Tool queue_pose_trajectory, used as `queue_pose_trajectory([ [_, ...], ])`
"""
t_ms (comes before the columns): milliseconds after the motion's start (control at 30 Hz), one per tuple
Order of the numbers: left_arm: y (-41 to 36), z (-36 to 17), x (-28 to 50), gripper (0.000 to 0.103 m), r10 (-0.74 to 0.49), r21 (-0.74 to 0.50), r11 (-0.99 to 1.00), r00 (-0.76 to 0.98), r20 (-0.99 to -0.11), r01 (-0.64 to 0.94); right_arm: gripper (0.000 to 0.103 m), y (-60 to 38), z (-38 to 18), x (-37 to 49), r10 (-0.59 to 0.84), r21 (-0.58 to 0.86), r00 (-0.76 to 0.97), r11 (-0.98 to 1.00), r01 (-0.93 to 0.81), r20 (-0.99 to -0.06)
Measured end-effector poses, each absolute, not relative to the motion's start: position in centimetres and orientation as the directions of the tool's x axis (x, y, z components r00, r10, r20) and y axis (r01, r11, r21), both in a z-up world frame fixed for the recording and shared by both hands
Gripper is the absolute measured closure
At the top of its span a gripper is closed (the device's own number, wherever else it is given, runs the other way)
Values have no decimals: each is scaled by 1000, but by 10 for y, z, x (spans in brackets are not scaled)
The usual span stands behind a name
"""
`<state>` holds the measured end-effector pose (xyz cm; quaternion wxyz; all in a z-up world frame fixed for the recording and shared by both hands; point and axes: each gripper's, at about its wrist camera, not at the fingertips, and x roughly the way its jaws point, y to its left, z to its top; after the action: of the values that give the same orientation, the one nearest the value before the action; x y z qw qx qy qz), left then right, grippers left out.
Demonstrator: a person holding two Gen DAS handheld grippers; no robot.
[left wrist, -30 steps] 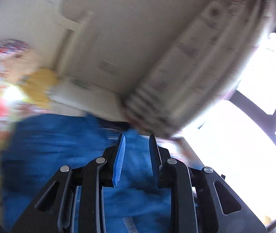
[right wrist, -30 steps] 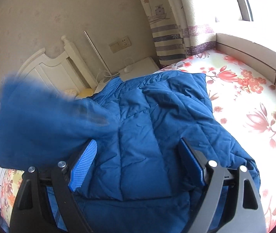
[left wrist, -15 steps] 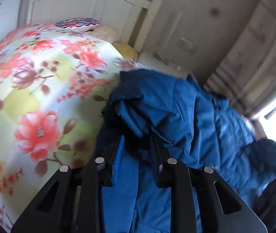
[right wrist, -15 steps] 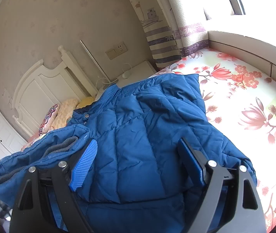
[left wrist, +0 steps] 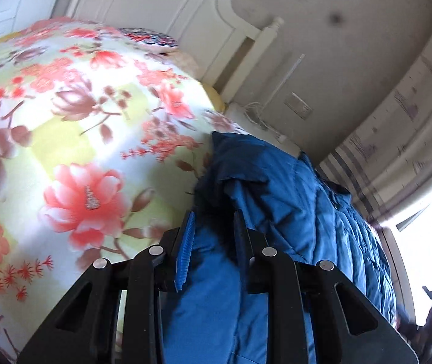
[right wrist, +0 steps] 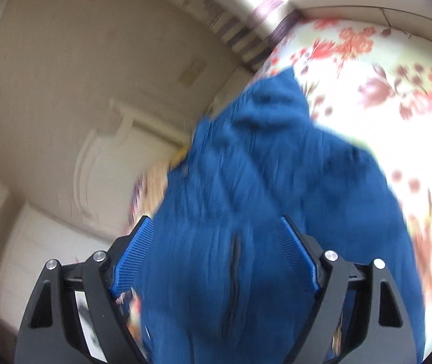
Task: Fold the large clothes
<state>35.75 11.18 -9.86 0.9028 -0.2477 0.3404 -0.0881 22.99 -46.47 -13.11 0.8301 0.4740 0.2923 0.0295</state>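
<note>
My left gripper (left wrist: pixel 213 227) is nearly closed, pinching a fold of the blue padded jacket (left wrist: pixel 291 200). My right gripper (right wrist: pixel 216 242) has its jaws spread wide over the jacket, gripping nothing as far as I can see; that view is blurred. The jacket lies bunched on the floral bedspread (left wrist: pixel 64 139), running toward 1 o'clock from the left tool. I'd call the fold partway: one flap is over, rest still needs squaring.

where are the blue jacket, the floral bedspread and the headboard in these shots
blue jacket (left wrist: pixel 301 200): left wrist view, quilted body panel.
floral bedspread (left wrist: pixel 73 151): left wrist view, bare patch beside the jacket.
headboard (left wrist: pixel 167 9): left wrist view, white upper panel.
</note>
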Motion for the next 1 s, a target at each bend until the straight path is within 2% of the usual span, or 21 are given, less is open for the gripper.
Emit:
queue_pose_trajectory([
  [133, 113, -103, 362, 82, -323, -510, 860, 745, -584, -27, 20, -423, -145, 215, 374, 739, 750, 637, 220, -546],
  [200, 111, -104, 363, 82, -318, -499, 866, 742, -590, -26, 29, -405, -157, 216, 385, 708, 718, 675, 209, -579],
  [300, 111, -106, 364, 82, -313, -492, 870, 740, -595, -28, 37, -382, -154, 226, 326, 617, 715, 765, 185, -619],
  [367, 112, -107, 365, 82, -313, -495, 868, 738, -598, -32, 47, -371, -152, 236, 324, 591, 700, 788, 172, -636],
  [400, 113, -108, 366, 82, -314, -499, 866, 737, -599, -36, 65, -365, -150, 241, 309, 564, 696, 809, 166, -648],
  [433, 114, -108, 366, 82, -314, -501, 864, 737, -598, -39, 77, -363, -146, 243, 304, 558, 708, 816, 152, -637],
  [500, 116, -108, 366, 82, -310, -506, 862, 745, -591, -43, 82, -360, -132, 243, 281, 533, 742, 837, 121, -609],
  [633, 119, -98, 358, 82, -272, -495, 868, 793, -544, -41, 84, -334, -70, 258, 169, 259, 823, 965, -28, -542],
  [700, 121, -97, 357, 82, -270, -500, 865, 803, -532, -40, 84, -326, -28, 268, 116, 92, 889, 992, -84, -444],
  [767, 121, -97, 357, 82, -270, -501, 864, 800, -536, -43, 84, -334, 4, 280, 80, 1, 932, 996, -86, -353],
  [833, 120, -98, 358, 82, -271, -497, 866, 795, -542, -44, 84, -354, 18, 293, 70, 15, 945, 998, -68, -320],
  [867, 119, -98, 359, 82, -273, -493, 869, 791, -547, -42, 84, -368, 16, 304, 79, 49, 936, 997, -66, -343],
  [933, 118, -99, 361, 82, -272, -485, 874, 785, -557, -41, 83, -403, -11, 329, 146, 203, 890, 977, -62, -432],
  [1000, 116, -100, 363, 82, -272, -477, 878, 776, -569, -42, 83, -429, -58, 347, 130, 288, 830, 957, 38, -542],
])
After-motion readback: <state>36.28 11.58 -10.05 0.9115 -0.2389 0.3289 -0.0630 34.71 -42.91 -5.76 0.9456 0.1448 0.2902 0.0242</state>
